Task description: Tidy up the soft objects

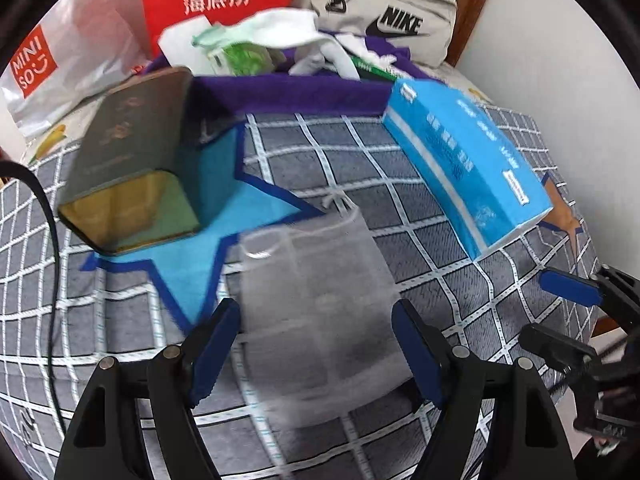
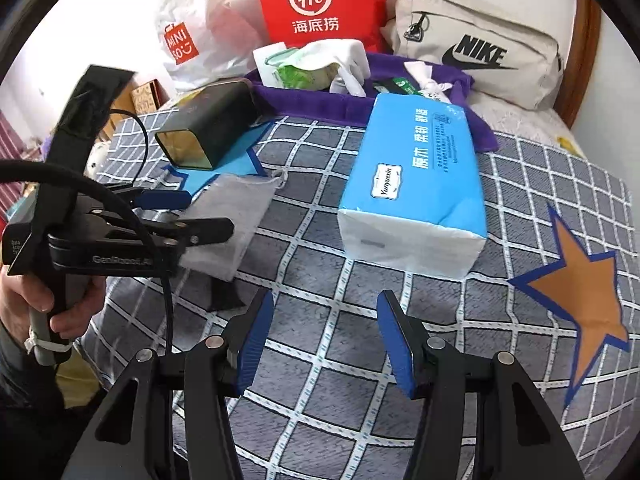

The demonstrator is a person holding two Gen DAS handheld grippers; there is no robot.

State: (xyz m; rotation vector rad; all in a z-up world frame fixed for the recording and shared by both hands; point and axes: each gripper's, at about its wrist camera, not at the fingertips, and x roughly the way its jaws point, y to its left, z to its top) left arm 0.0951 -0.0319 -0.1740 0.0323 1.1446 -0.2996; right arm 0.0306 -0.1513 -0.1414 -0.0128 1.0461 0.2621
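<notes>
A grey drawstring pouch (image 1: 320,304) lies flat on the checked bedspread (image 1: 460,312), its string end pointing away from me. My left gripper (image 1: 316,344) is open, its blue pads either side of the pouch's near end. In the right wrist view the pouch (image 2: 236,216) shows partly under the left gripper (image 2: 188,212). My right gripper (image 2: 324,344) is open and empty over the bedspread (image 2: 320,400), in front of a blue tissue pack (image 2: 416,188). The tissue pack (image 1: 468,164) also shows in the left wrist view.
A dark tin box (image 1: 132,160) lies on its side on a blue star patch. A purple cloth tray (image 2: 320,100) behind holds white cloths and small items. A red paper bag (image 2: 320,0), a Miniso bag (image 2: 188,32) and a Nike pouch (image 2: 476,44) stand at the back.
</notes>
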